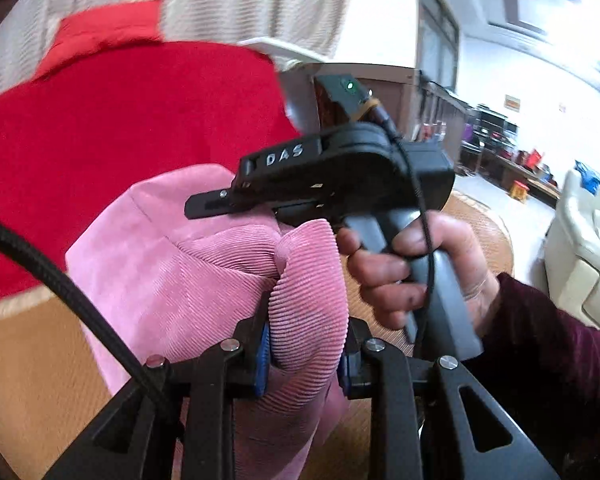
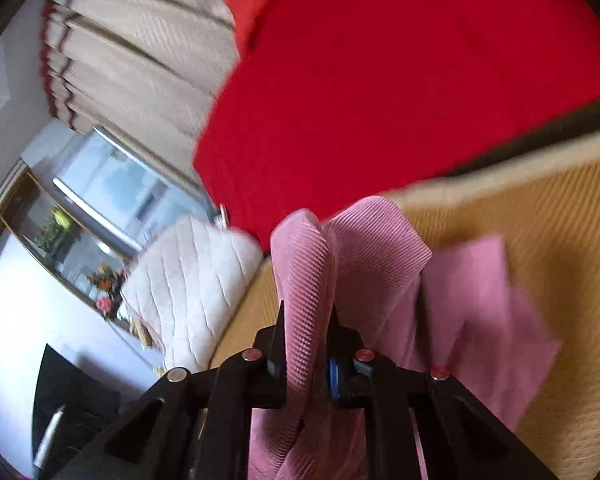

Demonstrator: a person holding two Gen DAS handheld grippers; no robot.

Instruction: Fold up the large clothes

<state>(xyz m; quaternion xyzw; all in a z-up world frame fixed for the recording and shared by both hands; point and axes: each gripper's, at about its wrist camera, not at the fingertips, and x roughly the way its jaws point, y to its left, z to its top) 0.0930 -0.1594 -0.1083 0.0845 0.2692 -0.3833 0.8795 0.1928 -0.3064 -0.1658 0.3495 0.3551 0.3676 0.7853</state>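
Note:
A pink corduroy garment (image 1: 188, 280) is lifted above a tan woven surface (image 1: 32, 380). My left gripper (image 1: 305, 354) is shut on a bunched fold of it. In the left wrist view my right gripper (image 1: 340, 184), black and held in a bare hand (image 1: 412, 268), sits just beyond and right of that fold. In the right wrist view my right gripper (image 2: 306, 356) is shut on a ribbed fold of the pink garment (image 2: 340, 264), and the rest hangs to the right over the tan surface (image 2: 540, 216).
A large red cloth (image 1: 120, 132) lies behind the garment, also in the right wrist view (image 2: 400, 80). Beige curtains (image 2: 140, 48) hang behind. A white quilted cushion (image 2: 188, 280) is at left, a white sofa (image 1: 580, 248) at right.

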